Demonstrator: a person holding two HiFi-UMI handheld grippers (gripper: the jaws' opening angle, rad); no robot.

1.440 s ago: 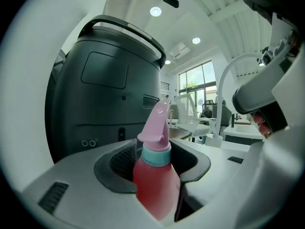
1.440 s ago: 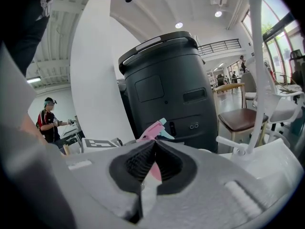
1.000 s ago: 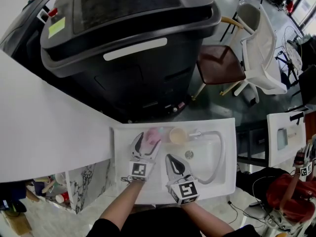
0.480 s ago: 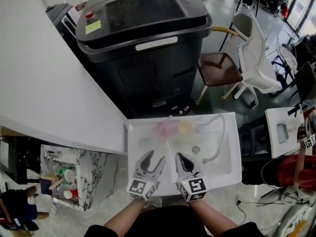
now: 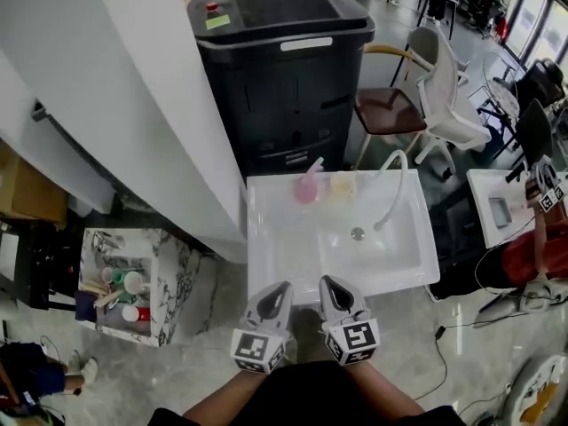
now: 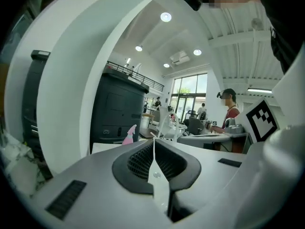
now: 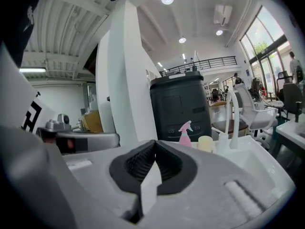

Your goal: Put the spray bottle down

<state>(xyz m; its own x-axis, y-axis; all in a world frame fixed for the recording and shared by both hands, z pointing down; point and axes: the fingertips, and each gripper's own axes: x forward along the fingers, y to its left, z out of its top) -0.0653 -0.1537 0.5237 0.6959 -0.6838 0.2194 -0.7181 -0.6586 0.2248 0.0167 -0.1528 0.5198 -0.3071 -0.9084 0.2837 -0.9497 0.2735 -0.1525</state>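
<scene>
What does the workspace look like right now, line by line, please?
Surface: white sink unit, basin bare.
Job's things: pink spray bottle standing upright at the back rim, held by nothing.
Clutter: pale yellow cup beside the bottle.
Grippers: left claw has just closed, shut and empty; right claw shut and empty; both short of the sink's near edge.
Cables: dark cable on the floor right of the sink.
Surroundings: black bin behind the sink, chair, box of containers at left.
</scene>
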